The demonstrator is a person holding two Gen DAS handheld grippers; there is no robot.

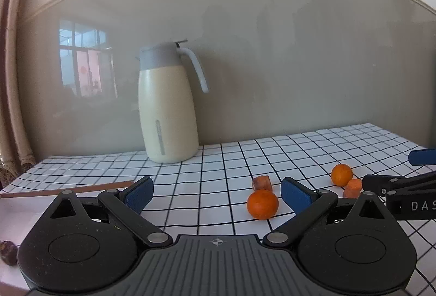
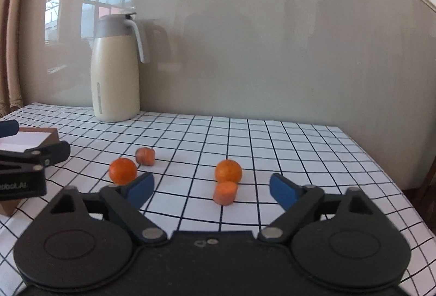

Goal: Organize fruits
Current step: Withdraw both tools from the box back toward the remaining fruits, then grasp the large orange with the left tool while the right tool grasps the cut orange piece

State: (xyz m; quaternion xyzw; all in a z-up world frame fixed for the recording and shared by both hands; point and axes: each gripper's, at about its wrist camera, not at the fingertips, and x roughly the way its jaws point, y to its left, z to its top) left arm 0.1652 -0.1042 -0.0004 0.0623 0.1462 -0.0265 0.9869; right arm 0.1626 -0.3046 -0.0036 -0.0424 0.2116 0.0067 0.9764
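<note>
Two oranges and two carrot chunks noted on the checked tablecloth [image 2: 272,143], all loose, none gripped.

Right wrist view: right orange [image 2: 228,171] seen at centre frame, with a carrot chunk [image 2: 225,193] just below and touching or nearly touching it. Left orange [image 2: 123,171] found left of centre, just above the left blue pad of the right gripper [image 2: 212,190]; second carrot chunk [image 2: 145,156] just up and right of it, close but apart. Right gripper recorded spread wide, nothing between the pads; nearer carrot chunk lay ahead of the gap, not inside it.

Left wrist view: nearer orange [image 1: 263,204] seen right of centre, just left of the right blue pad of the left gripper [image 1: 218,194], not pinched. Carrot chunk [image 1: 262,183] directly above it. Farther orange [image 1: 341,174] and other carrot chunk [image 1: 352,188] at right, beside the right gripper's arm entering from the right edge. Left gripper likewise splayed and empty.

Brown-rimmed box [image 2: 41,136] with white interior logged at left edge of the right wrist view; dark round fruit [image 1: 8,252] at lower left of the left wrist view, apparently inside it. Cream jug [image 1: 167,110] with grey lid standing upright at the back against the beige wall panel [image 1: 299,64]. Curtain [image 1: 11,51] hanging at far left.
</note>
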